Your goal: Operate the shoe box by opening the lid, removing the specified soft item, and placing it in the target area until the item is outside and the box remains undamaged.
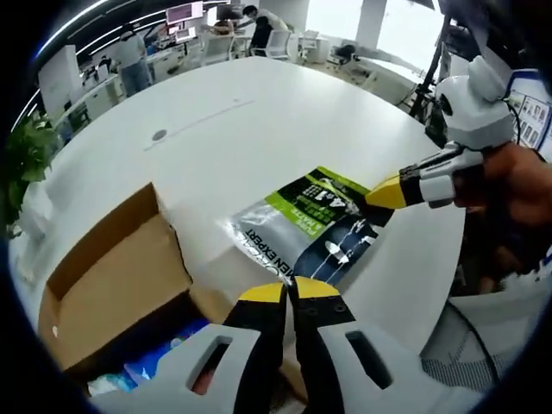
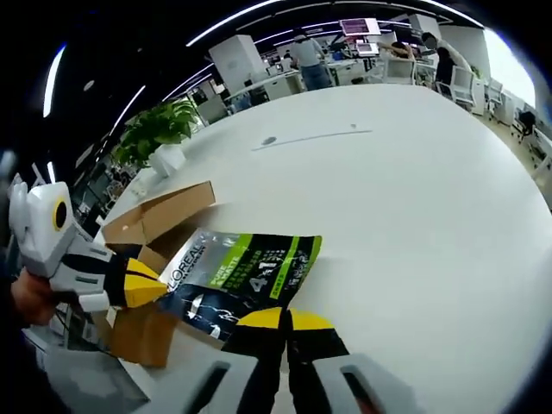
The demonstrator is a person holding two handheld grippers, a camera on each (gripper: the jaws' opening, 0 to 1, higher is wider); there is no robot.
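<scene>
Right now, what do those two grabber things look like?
Each gripper has two black jaws with yellow tips on a pale grey body. The left gripper and the right gripper match. The white body behind has a round black lens ringed in yellow.

Right gripper (image 2: 285,321) yellow-tipped jaws closed on near edge of L'Oreal sachet (image 2: 240,279), held over white table (image 2: 405,198). Left gripper (image 2: 147,285) just left of claw, tips at sachet's left edge. Open cardboard shoe box (image 2: 159,224) behind, left. Potted plant (image 2: 158,131) far left.
</scene>
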